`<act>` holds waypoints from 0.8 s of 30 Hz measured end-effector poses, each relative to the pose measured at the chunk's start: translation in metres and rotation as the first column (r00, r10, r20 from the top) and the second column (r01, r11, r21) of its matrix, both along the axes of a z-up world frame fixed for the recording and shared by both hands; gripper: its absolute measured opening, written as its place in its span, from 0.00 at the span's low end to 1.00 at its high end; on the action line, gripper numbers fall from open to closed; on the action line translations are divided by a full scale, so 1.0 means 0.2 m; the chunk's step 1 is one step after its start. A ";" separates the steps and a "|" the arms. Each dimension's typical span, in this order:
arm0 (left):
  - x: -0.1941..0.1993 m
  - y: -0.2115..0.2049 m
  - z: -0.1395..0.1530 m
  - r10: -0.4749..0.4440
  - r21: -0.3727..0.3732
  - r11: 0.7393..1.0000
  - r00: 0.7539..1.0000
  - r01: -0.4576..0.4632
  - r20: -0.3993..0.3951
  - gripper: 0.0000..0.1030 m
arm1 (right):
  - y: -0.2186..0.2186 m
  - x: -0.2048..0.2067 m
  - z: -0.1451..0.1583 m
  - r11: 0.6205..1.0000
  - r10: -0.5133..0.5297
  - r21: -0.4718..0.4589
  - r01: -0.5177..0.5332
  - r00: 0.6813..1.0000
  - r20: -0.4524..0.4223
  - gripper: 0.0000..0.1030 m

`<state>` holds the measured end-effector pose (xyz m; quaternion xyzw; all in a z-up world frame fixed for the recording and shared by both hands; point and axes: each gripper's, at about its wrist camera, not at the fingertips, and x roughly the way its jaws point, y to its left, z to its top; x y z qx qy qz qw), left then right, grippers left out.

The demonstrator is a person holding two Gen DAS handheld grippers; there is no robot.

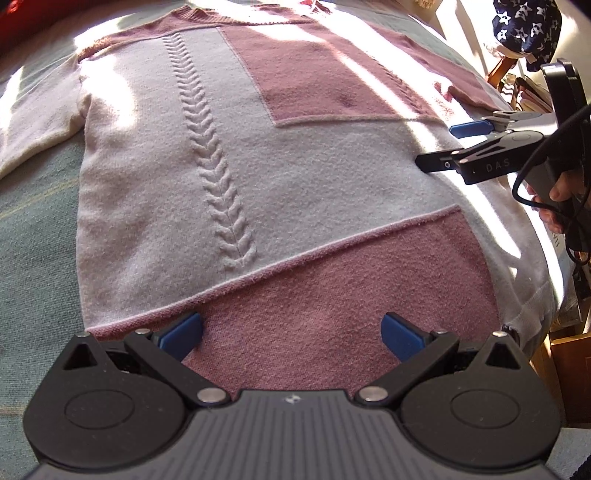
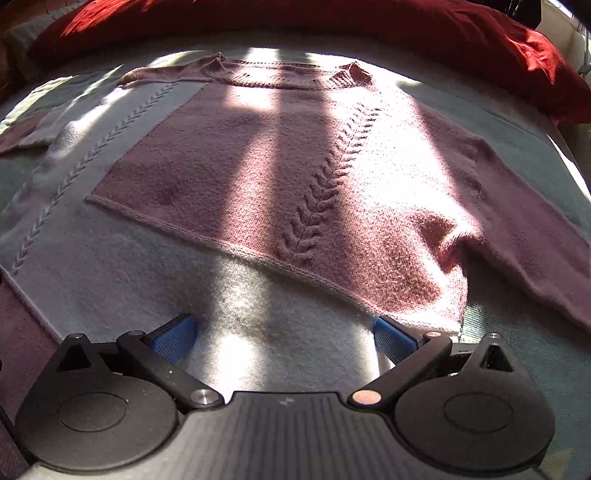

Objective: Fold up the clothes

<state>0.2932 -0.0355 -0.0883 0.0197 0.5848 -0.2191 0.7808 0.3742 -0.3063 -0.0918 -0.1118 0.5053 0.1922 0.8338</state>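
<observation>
A knit sweater in cream and dusty-pink patches with braided cable lines lies spread flat, front up, on a pale green bedcover. My left gripper is open, its blue pads wide apart just above the pink hem panel, holding nothing. At the sweater's right side my right gripper hovers with its fingers apart, held by a hand. In the right wrist view the right gripper stands open over the cream part of the sweater. The neckline is far from it and one sleeve stretches right.
A red blanket lies beyond the neckline. Navy star-print fabric and wooden furniture stand past the bed's right edge. The other sleeve lies out to the left. Strips of sunlight cross the sweater.
</observation>
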 end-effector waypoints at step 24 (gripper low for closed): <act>-0.24 -0.16 0.04 -0.283 0.071 0.958 0.957 0.279 0.058 0.99 | -0.17 -0.70 0.10 0.968 0.138 -0.192 -0.161 0.982 -0.131 1.00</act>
